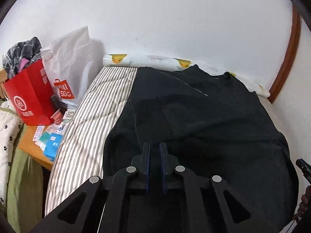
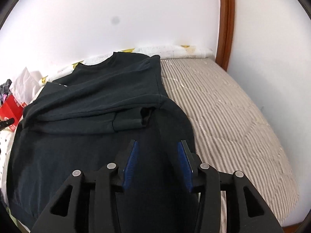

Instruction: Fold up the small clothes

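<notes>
A black sweatshirt (image 1: pixel 204 116) lies spread on the striped bed, collar toward the wall, with both sleeves folded in over the body. It also shows in the right wrist view (image 2: pixel 93 101), the right sleeve cuff (image 2: pixel 128 120) lying across the chest. My left gripper (image 1: pixel 155 145) is over the near left part of the garment, its jaws nearly together with a thin gap and dark cloth between them. My right gripper (image 2: pixel 157 145) is open, low over the near right hem, with cloth rising between the jaws.
Striped bedding (image 1: pixel 91 116) (image 2: pixel 233 116) lies on both sides of the garment. A rolled duck-print blanket (image 1: pixel 155 60) runs along the wall. A red paper bag (image 1: pixel 31 97), a white shopping bag (image 1: pixel 72 64) and small packets (image 1: pixel 50 141) sit on a wooden side table at left. A brown door frame (image 2: pixel 225 19) stands at right.
</notes>
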Tool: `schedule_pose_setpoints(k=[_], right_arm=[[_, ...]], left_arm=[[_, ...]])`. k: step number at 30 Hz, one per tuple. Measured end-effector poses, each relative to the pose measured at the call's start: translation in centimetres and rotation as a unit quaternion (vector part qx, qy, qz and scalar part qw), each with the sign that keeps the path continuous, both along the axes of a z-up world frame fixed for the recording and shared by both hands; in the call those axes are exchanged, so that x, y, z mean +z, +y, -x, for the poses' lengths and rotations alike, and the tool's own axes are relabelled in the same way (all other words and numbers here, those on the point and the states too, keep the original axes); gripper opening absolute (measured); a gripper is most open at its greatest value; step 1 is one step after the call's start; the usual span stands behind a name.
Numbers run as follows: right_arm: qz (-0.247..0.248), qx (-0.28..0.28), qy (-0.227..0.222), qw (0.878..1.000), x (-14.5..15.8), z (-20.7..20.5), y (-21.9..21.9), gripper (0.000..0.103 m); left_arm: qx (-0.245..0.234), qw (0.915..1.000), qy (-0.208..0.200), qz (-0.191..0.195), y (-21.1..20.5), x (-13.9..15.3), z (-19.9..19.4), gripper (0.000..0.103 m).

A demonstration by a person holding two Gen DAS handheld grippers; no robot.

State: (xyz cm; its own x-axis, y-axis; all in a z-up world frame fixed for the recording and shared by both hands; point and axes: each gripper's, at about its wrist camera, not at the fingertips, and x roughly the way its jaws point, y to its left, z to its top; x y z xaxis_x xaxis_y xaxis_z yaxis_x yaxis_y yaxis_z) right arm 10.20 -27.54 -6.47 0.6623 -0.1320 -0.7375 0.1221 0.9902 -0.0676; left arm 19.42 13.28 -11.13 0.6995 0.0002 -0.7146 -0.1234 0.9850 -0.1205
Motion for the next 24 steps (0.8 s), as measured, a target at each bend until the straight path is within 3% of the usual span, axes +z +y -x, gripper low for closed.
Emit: schedule_pose_setpoints(k=[5,9,12,15,19,24], right_arm=[[-0.022,0.019,0.031,0.999,0.0,2.7,-0.3,0.043],[-0.003,0.026,0.028,0.999,0.1,5.5,-0.5,0.042],[0.001,0.021,0.036,0.999,-0.4,7.1,-1.1,0.042],[-0.011,0.009,0.046,0.999,-1.2,8.3,-2.1,0.043],[-0.035,0.0,0.057,0.998,-2.4,9.4,-3.2,0.053],[-0.054,0.012,0.07,0.996,-4.3,10.3,-2.9,0.054]], left_arm=[[-0.005,0.9999,-0.005,0.007,-0.3,0.8,4.5,0.01],[-0.006,1.0,-0.006,-0.001,0.0,0.9,7.9,0.01],[0.014,0.9998,0.01,0.005,0.7,-0.4,10.2,0.01],[0.035,0.9987,0.035,0.008,1.2,-1.9,11.7,0.021],[0.026,0.9979,0.052,0.03,1.5,-4.3,13.8,0.023],[0.012,0.9953,0.07,0.066,1.4,-6.2,14.8,0.025]])
